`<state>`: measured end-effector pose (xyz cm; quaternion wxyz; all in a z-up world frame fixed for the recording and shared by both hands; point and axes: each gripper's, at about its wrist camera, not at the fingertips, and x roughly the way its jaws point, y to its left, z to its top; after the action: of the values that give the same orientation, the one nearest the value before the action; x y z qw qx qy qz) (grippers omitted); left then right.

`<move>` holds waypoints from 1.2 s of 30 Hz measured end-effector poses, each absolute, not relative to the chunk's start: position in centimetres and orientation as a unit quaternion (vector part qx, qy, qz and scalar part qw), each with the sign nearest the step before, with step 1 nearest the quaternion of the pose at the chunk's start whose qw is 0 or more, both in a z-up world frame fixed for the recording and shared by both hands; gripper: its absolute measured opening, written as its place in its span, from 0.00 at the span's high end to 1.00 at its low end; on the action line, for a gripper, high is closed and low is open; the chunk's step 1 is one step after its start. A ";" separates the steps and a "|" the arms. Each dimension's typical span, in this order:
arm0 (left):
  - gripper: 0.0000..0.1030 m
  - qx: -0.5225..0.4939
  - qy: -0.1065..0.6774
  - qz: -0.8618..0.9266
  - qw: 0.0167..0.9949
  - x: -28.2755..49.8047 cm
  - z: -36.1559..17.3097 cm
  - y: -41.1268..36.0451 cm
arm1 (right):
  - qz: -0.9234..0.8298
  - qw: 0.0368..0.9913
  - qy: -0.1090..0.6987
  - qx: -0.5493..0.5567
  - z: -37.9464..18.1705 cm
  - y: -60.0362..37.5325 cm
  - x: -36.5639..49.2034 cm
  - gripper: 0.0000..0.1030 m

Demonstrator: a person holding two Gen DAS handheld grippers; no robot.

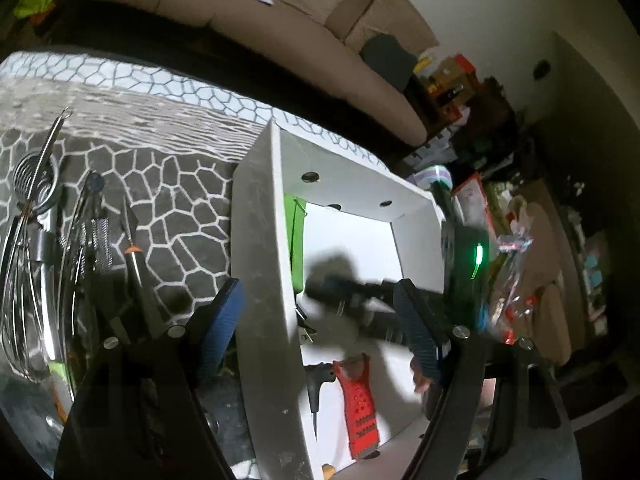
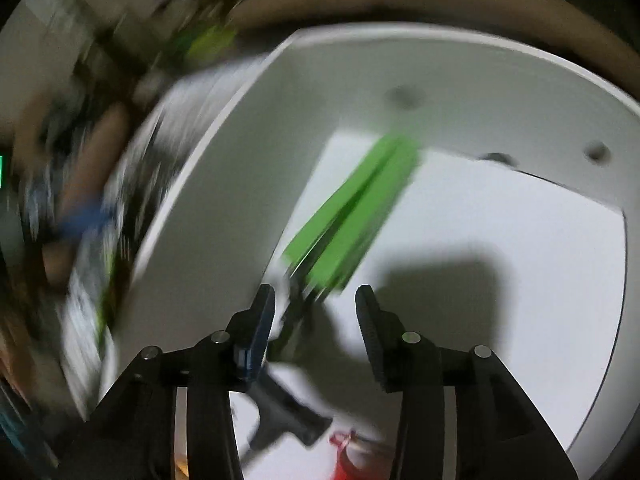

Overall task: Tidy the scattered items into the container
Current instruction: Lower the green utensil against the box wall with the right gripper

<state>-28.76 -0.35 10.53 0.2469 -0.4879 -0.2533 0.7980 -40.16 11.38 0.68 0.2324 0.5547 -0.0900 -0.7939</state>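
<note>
A white box (image 1: pixel 260 248) stands on a patterned cloth. Inside lie a green-handled tool (image 1: pixel 295 240), a red grater (image 1: pixel 358 404) and a dark-handled tool (image 1: pixel 318 384). My left gripper (image 1: pixel 320 304) is open and empty, its fingers straddling the box's near wall. My right gripper (image 2: pixel 316 308) is open and empty inside the box (image 2: pixel 224 184), just above the green tool (image 2: pixel 352 216); it shows blurred in the left wrist view (image 1: pixel 360 304). The red grater (image 2: pixel 348 456) and the dark tool (image 2: pixel 284 412) lie below it. On the cloth left of the box lie a whisk (image 1: pixel 24 280), a coil whisk (image 1: pixel 34 184) and a black-handled tool (image 1: pixel 138 280).
A beige sofa (image 1: pixel 280 40) stands behind the table. Cluttered shelves and packets (image 1: pixel 500 200) fill the right side. The patterned cloth (image 1: pixel 168 184) covers the table left of the box.
</note>
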 end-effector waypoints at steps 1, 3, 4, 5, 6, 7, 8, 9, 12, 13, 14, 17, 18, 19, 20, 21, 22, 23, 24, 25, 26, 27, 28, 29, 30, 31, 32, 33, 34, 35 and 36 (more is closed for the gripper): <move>0.28 -0.487 -0.245 0.800 0.252 -28.5 10.6 0.1 | -0.794 0.221 -0.115 0.555 0.5 12.0 -40.7 0.55; 0.28 -0.482 -0.218 0.807 0.263 -27.7 10.7 1.1 | -0.795 0.207 -0.151 0.549 0.2 12.2 -42.2 0.56; 0.28 -0.477 -0.196 0.813 0.271 -27.1 10.9 1.8 | -0.799 0.202 -0.150 0.546 -0.1 12.1 -42.2 0.59; 0.28 -0.474 -0.170 0.818 0.276 -26.5 11.0 2.6 | -0.803 0.200 -0.144 0.544 -0.2 11.6 -42.8 0.67; 0.28 -0.474 -0.148 0.822 0.280 -26.1 10.9 3.4 | -0.801 0.198 -0.139 0.548 -0.7 11.0 -43.4 0.72; 0.30 -0.476 -0.129 0.823 0.282 -25.8 10.8 4.1 | -0.797 0.197 -0.141 0.553 -0.8 11.4 -43.3 0.78; 0.31 -0.478 -0.117 0.824 0.282 -25.6 10.8 4.7 | -0.792 0.196 -0.146 0.560 -1.0 10.8 -42.4 0.79; 0.31 -0.479 -0.099 0.826 0.280 -25.5 10.7 5.5 | -0.790 0.195 -0.148 0.562 -1.3 10.6 -41.5 0.79; 0.36 -0.477 -0.074 0.828 0.285 -25.5 11.1 7.1 | -0.789 0.198 -0.160 0.559 -0.5 11.7 -41.2 0.79; 0.36 -0.477 -0.070 0.829 0.283 -25.5 11.2 7.5 | -0.788 0.202 -0.163 0.559 -0.4 13.8 -41.2 0.79; 0.36 -0.474 -0.063 0.831 0.283 -25.3 11.3 7.9 | -0.788 0.204 -0.165 0.557 0.2 16.9 -40.5 0.79; 0.36 -0.465 -0.039 0.840 0.277 -25.0 11.8 8.7 | -0.786 0.211 -0.161 0.559 0.7 18.4 -40.3 0.79; 0.36 -0.464 -0.037 0.841 0.277 -25.0 11.9 8.8 | -0.786 0.212 -0.160 0.559 0.7 18.2 -40.4 0.79; 0.35 -0.464 -0.038 0.841 0.276 -25.0 12.0 8.8 | -0.785 0.213 -0.158 0.559 0.8 18.1 -40.4 0.79; 0.35 -0.465 -0.039 0.841 0.276 -25.0 11.9 8.8 | -0.784 0.216 -0.158 0.560 0.7 18.2 -40.2 0.79; 0.35 -0.465 -0.040 0.841 0.275 -24.8 11.9 8.7 | -0.783 0.218 -0.160 0.561 0.6 18.2 -40.2 0.79; 0.35 -0.465 -0.038 0.841 0.274 -24.8 11.9 8.7 | -0.781 0.220 -0.164 0.561 0.6 17.9 -40.2 0.79; 0.35 -0.466 -0.038 0.841 0.274 -24.9 11.8 8.7 | -0.777 0.224 -0.168 0.564 0.4 17.4 -40.1 0.79; 0.35 -0.467 -0.039 0.840 0.273 -24.9 11.7 8.5 | -0.775 0.224 -0.162 0.568 0.5 17.7 -39.8 0.79; 0.35 -0.467 -0.043 0.840 0.273 -24.7 11.7 8.2 | -0.776 0.225 -0.154 0.569 0.7 17.4 -39.7 0.79; 0.35 -0.467 -0.045 0.840 0.272 -24.7 11.7 7.8 | -0.780 0.231 -0.143 0.564 1.5 17.6 -39.4 0.78; 0.34 -0.466 -0.048 0.841 0.271 -24.7 11.8 7.3 | -0.785 0.231 -0.125 0.562 2.1 17.8 -39.0 0.78; 0.34 -0.465 -0.053 0.841 0.270 -24.6 11.8 6.7 | -0.788 0.234 -0.110 0.559 2.7 18.0 -38.6 0.78; 0.34 -0.465 -0.057 0.841 0.270 -24.6 11.9 6.3 | -0.782 0.251 -0.095 0.562 3.2 18.4 -37.9 0.76; 0.33 -0.465 -0.063 0.841 0.269 -24.5 11.9 5.7 | -0.775 0.262 -0.083 0.569 3.3 18.7 -37.4 0.73; 0.33 -0.466 -0.068 0.840 0.268 -24.5 12.0 5.3 | -0.773 0.267 -0.066 0.571 3.5 18.9 -36.8 0.68; 0.33 -0.466 -0.071 0.840 0.268 -24.5 12.0 5.0 | -0.775 0.269 -0.051 0.570 3.5 19.1 -36.2 0.63; 0.32 -0.467 -0.070 0.841 0.266 -24.5 12.0 4.9 | -0.773 0.272 -0.048 0.571 3.4 19.3 -35.9 0.62; 0.32 -0.468 -0.068 0.840 0.266 -24.4 12.0 4.8 | -0.770 0.276 -0.050 0.574 3.2 19.3 -35.7 0.62; 0.32 -0.468 -0.068 0.840 0.267 -24.4 12.0 4.8 | -0.767 0.282 -0.052 0.574 2.9 19.1 -35.6 0.62; 0.32 -0.470 -0.069 0.838 0.268 -24.2 12.0 4.8 | -0.766 0.289 -0.052 0.572 2.6 18.9 -35.6 0.62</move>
<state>-24.21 4.80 12.02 0.2680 -0.4696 -0.0686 0.8384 -35.59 18.87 2.65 0.2890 0.5722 -0.0522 -0.7658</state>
